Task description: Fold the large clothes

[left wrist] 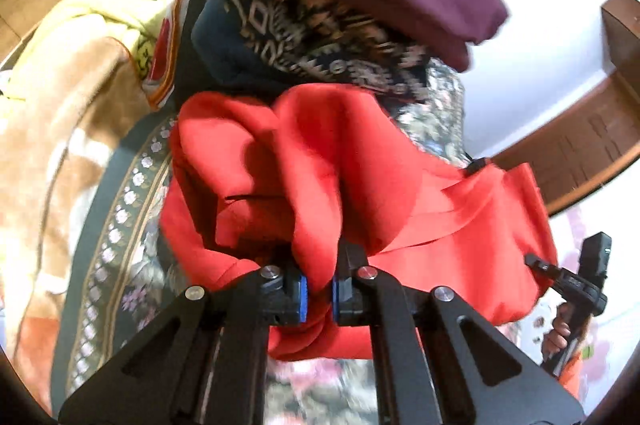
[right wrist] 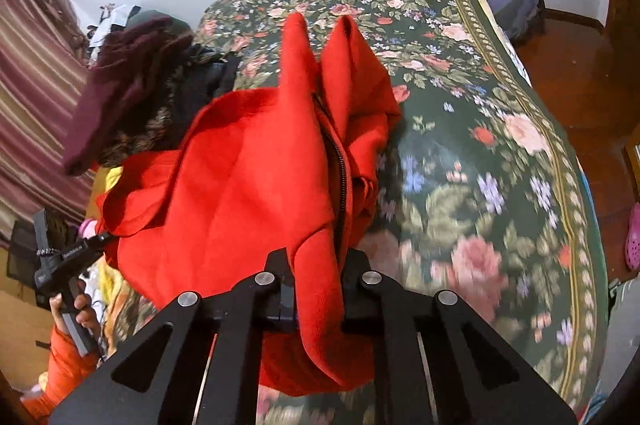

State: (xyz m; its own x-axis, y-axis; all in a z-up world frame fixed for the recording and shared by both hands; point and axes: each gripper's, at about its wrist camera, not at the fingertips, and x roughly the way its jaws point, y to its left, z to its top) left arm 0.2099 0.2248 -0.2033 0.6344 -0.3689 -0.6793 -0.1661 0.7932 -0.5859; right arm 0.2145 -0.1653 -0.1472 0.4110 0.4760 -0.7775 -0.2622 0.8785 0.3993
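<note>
Pinching red cloth, the left gripper [left wrist: 319,295] and right gripper [right wrist: 318,289] are both clamped on the jacket [right wrist: 248,177], bunched above the bedspread [right wrist: 480,145]. Step, as judged: pickup. Next: lift it, spread it flat on the bedspread.

left gripper [left wrist: 319,295] pinching red garment [left wrist: 360,161]

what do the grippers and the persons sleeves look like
Both the left gripper and the right gripper are matt black linkages with triangular cut-outs and round silver pivot bolts. The left one has blue pads. The sleeve is orange.
</note>
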